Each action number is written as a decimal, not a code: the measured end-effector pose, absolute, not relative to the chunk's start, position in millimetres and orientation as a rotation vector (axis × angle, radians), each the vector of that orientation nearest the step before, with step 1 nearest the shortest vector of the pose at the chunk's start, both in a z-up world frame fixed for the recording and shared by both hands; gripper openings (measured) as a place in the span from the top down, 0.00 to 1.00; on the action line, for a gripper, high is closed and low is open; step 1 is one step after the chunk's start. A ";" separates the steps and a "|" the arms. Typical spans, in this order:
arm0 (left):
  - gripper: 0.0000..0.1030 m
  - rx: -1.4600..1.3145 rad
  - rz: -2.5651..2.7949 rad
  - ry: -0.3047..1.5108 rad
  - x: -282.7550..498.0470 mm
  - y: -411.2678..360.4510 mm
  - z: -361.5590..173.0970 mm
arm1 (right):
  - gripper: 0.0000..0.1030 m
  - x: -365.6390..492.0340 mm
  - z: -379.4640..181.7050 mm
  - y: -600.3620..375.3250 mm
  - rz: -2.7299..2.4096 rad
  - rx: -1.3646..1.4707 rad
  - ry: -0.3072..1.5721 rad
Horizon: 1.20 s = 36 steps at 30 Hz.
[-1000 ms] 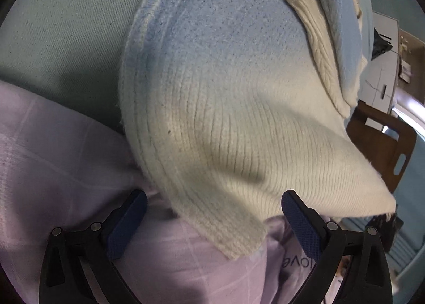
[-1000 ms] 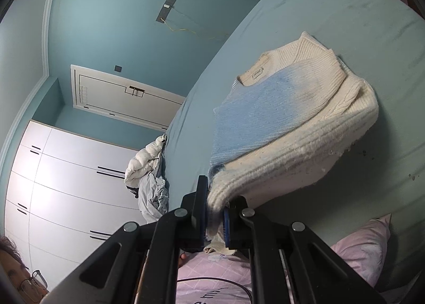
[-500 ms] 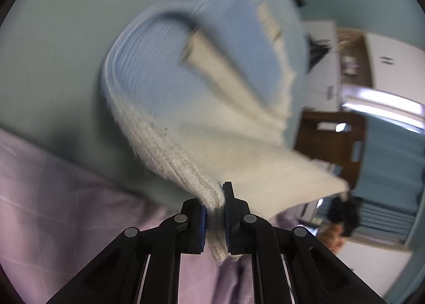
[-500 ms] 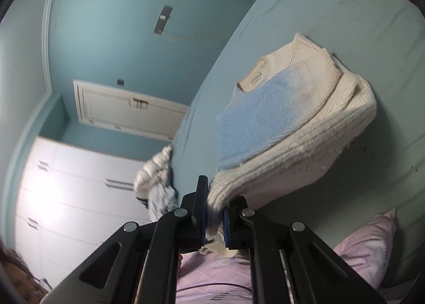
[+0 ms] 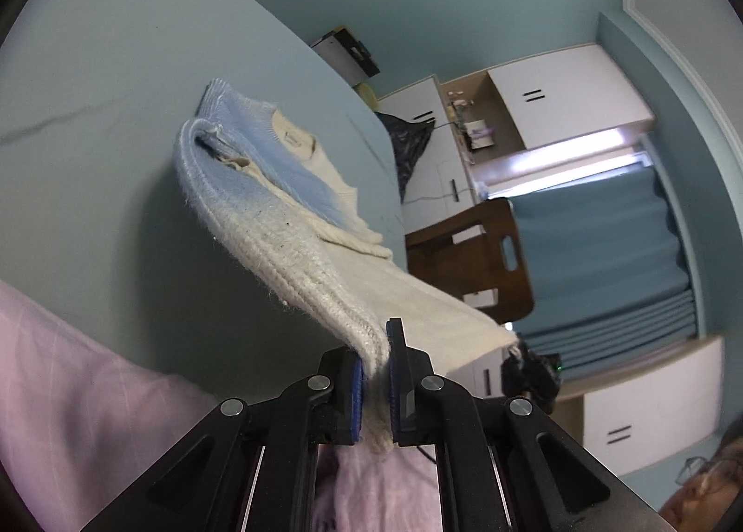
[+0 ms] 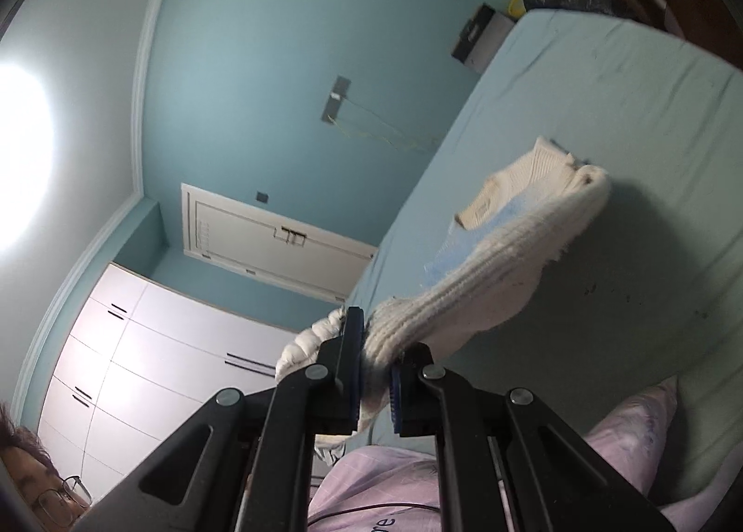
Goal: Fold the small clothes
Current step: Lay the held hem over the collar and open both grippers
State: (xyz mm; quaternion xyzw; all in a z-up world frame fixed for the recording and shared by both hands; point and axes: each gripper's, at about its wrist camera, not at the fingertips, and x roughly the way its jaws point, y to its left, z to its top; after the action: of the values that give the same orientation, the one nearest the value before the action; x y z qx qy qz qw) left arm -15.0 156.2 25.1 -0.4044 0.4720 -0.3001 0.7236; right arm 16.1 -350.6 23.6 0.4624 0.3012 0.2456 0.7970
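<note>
Garment: a folded knit sweater, cream ribbed wool with a pale blue panel (image 5: pixel 260 188), is held clear of the bed at its near edge; its far end, with the collar, looks to rest on or close to the sheet.
Left gripper: the black two-finger left gripper with blue pads (image 5: pixel 374 381) is pressed together on the cream ribbed hem of the sweater; a short tab of knit hangs below the pads.
Right gripper: the black two-finger right gripper with blue pads (image 6: pixel 375 374) pinches the same sweater (image 6: pixel 501 253) at another point of its thick cream edge.
Edges: the near hem runs taut from each pinch point toward the folded body. The folded side edge shows stacked layers, blue over cream, with loose fibres along the fringe.
Support surface: the pale teal bed sheet (image 5: pixel 116 114) lies smooth, with a few shallow creases, beneath and beyond the sweater. A shadow falls on the sheet under the lifted part.
Open room: bare sheet extends on both sides of the sweater and beyond its collar.
Near obstacle: a pink checked pillow (image 5: pixel 69 392) lies just beside the grippers at the near bed edge.
Far obstacle: a brown wooden chair (image 5: pixel 473 253) stands past the bed, well apart from the garment.
</note>
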 end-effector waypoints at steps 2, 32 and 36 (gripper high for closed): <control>0.93 -0.906 -0.667 1.031 -26.0 163.0 33.4 | 0.95 3.8 27.7 -358.6 0.524 0.983 0.612; 0.93 -0.933 -0.210 1.185 281.1 105.4 -75.3 | 0.95 246.0 -6.4 -348.6 0.351 0.875 0.810; 0.93 -1.011 -0.089 1.221 342.8 106.1 -147.6 | 0.95 337.5 -51.9 -331.8 0.255 0.781 0.917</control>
State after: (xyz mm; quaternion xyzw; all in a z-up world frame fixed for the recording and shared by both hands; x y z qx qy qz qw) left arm 342.8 106.1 -147.6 -0.4542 0.5482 -0.0400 0.7011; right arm 337.5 -331.9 -51.9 0.3662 0.4299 0.1197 0.8165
